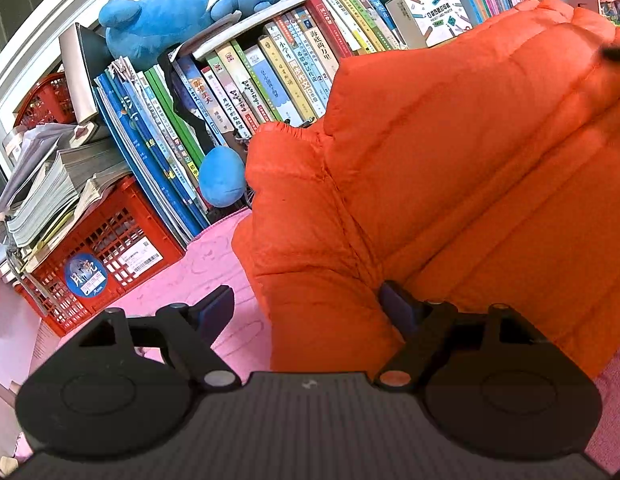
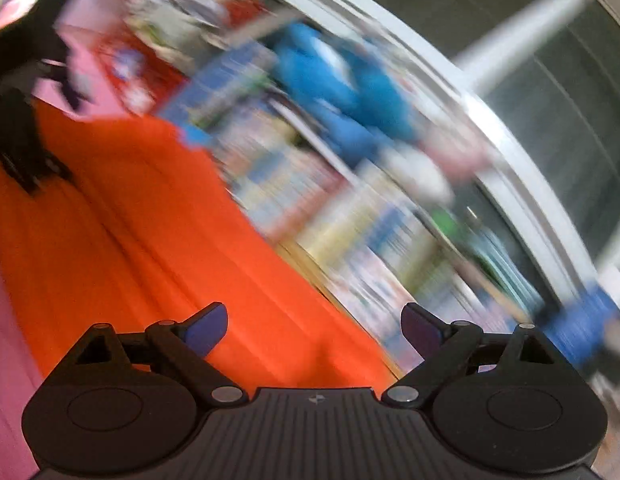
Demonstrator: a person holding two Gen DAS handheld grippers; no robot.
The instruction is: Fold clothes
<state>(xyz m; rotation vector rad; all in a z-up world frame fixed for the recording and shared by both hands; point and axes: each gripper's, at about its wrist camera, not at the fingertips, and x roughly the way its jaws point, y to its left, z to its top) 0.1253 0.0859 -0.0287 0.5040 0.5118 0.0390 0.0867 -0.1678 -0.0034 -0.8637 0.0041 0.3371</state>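
Note:
An orange quilted puffer jacket [image 1: 450, 184] lies bunched on a pink cover [image 1: 213, 264], filling the right half of the left wrist view. My left gripper [image 1: 305, 306] is open, its fingers wide apart astride the jacket's near left edge; the right fingertip [image 1: 392, 300] touches the fabric. The right wrist view is heavily motion-blurred. There my right gripper [image 2: 314, 330] is open over the jacket [image 2: 149, 232], with nothing clamped. The dark blurred shape at upper left is the left gripper [image 2: 17, 128]. A dark tip [image 1: 616, 54] shows at the jacket's far right edge.
Rows of books [image 1: 245, 80] stand behind the jacket, with blue plush toys [image 1: 165, 20] on top. A red crate [image 1: 105, 256] with stacked papers sits at the left. A window frame [image 2: 510, 160] curves across the right wrist view.

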